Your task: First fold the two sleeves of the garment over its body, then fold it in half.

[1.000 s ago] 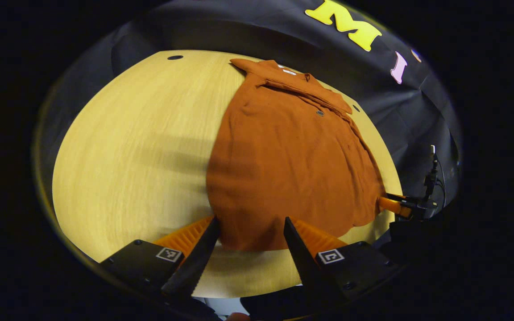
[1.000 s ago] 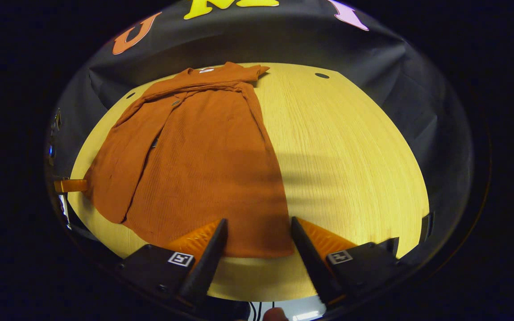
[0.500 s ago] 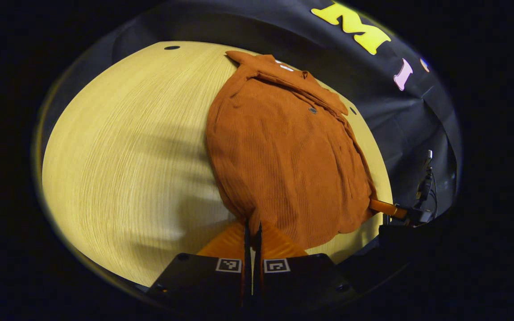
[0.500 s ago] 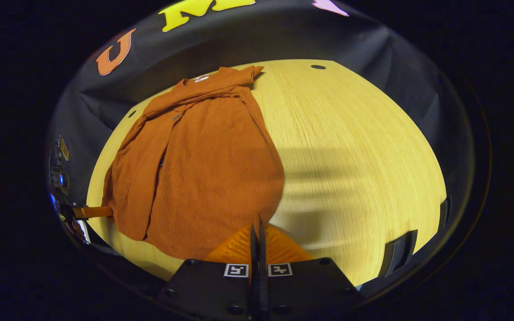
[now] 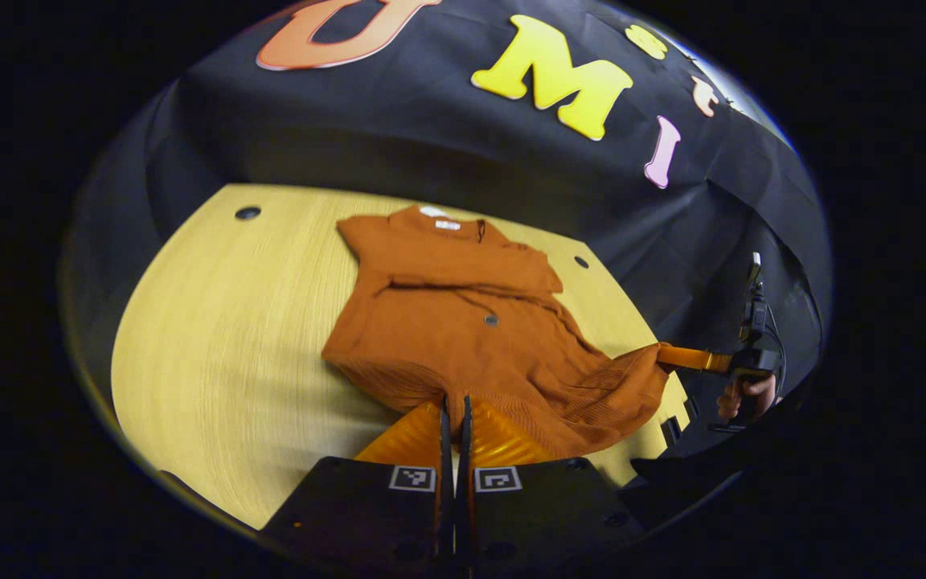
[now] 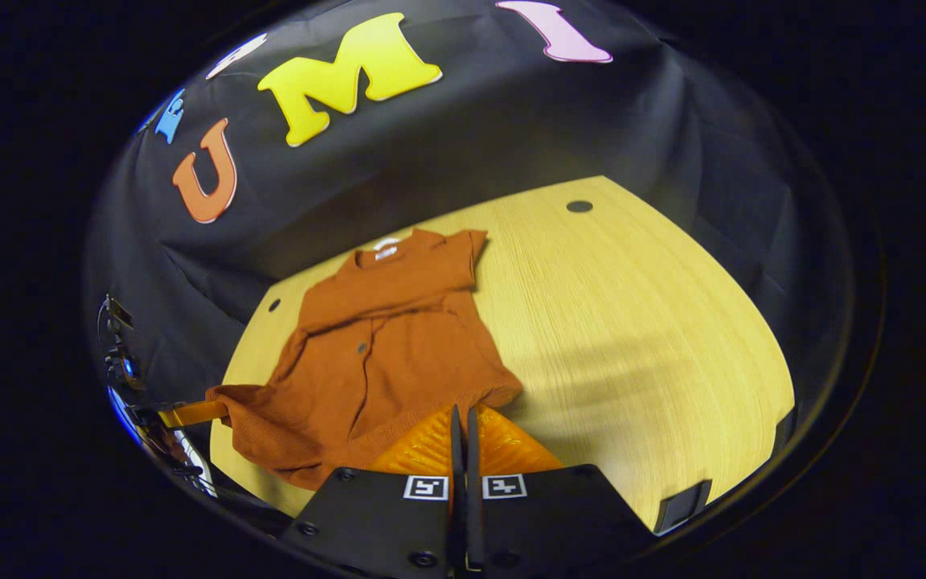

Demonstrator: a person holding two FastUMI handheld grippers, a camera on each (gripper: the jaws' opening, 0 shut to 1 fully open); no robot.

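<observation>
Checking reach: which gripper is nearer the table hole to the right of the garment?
Right. The right gripper grips the hem corner nearest the hole; the left gripper grips the far corner, across the garment.

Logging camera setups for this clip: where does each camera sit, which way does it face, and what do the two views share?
Left gripper view: rides the left gripper, facing its closed fingers pinching the rust-orange knit garment hem; the other gripper and a hand show at right.
Right gripper view: rides the right gripper, likewise clamped on the hem; the other gripper shows at left.
Shared: garment, light wooden table.
</observation>
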